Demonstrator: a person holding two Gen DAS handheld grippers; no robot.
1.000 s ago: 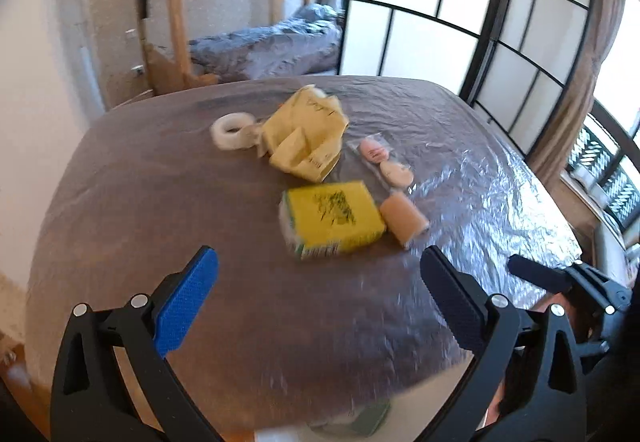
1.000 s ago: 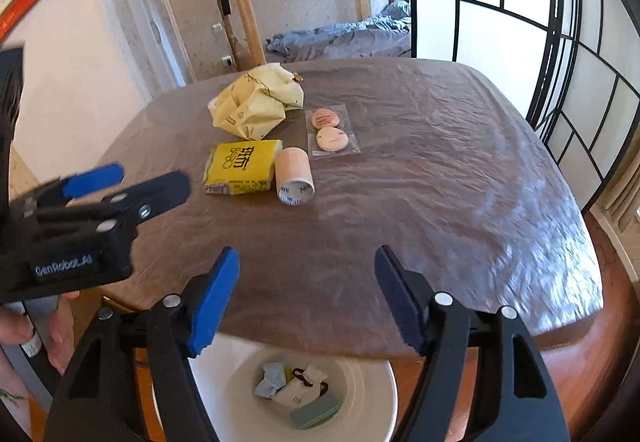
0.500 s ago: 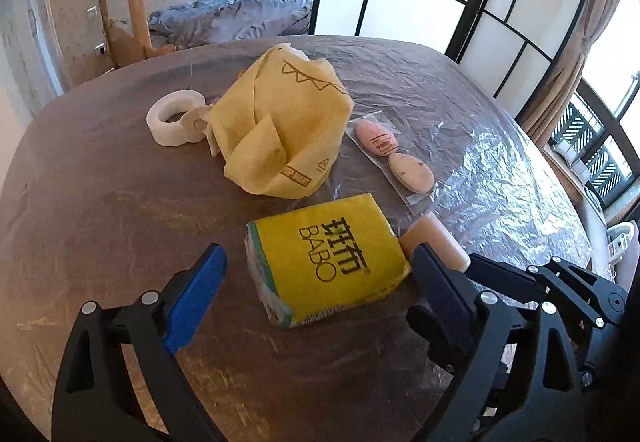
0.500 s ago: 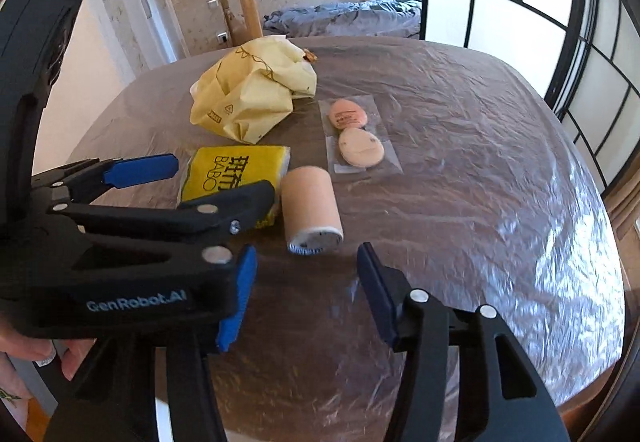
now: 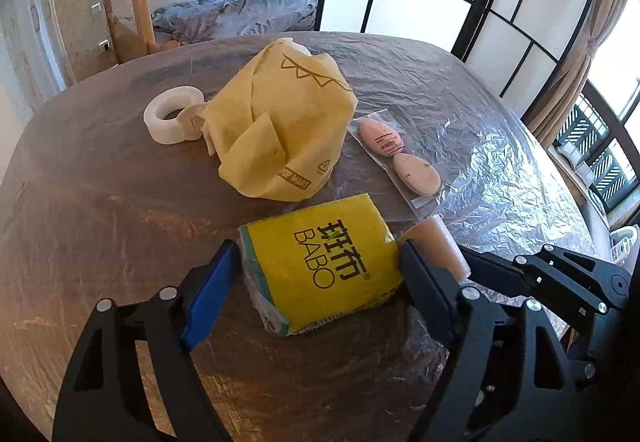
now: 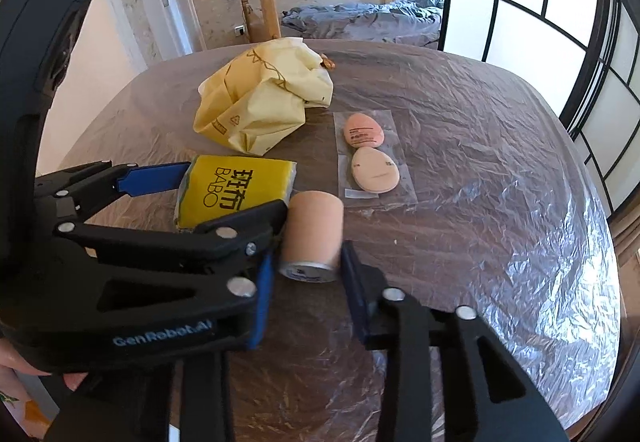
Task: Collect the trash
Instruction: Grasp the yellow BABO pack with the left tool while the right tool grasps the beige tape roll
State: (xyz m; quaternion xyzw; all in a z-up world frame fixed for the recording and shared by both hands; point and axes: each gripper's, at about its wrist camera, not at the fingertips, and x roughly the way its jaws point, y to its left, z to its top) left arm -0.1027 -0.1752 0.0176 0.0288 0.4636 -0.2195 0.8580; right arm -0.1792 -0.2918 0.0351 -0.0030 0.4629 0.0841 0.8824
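A yellow BABO tissue pack (image 5: pixel 320 266) lies on the table; my left gripper (image 5: pixel 316 282) straddles it, fingers touching both sides, pack still on the table. It also shows in the right wrist view (image 6: pixel 232 190). A beige tape roll (image 6: pixel 312 238) lies on its side beside the pack; my right gripper (image 6: pixel 306 282) brackets its near end, fingers close to its sides. The roll peeks out in the left wrist view (image 5: pixel 436 242). A crumpled yellow paper bag (image 5: pixel 280 130) lies behind.
A white tape ring (image 5: pixel 172 114) lies left of the bag. A clear sachet with two pink sponges (image 5: pixel 400 158) lies to the right. The table (image 6: pixel 500 202) is covered in crinkled plastic film. A bed and sliding screens stand behind.
Both grippers moved forward and down onto the table. The left closed in around the tissue pack; the right narrowed around the tape roll. The white bin below dropped out of view.
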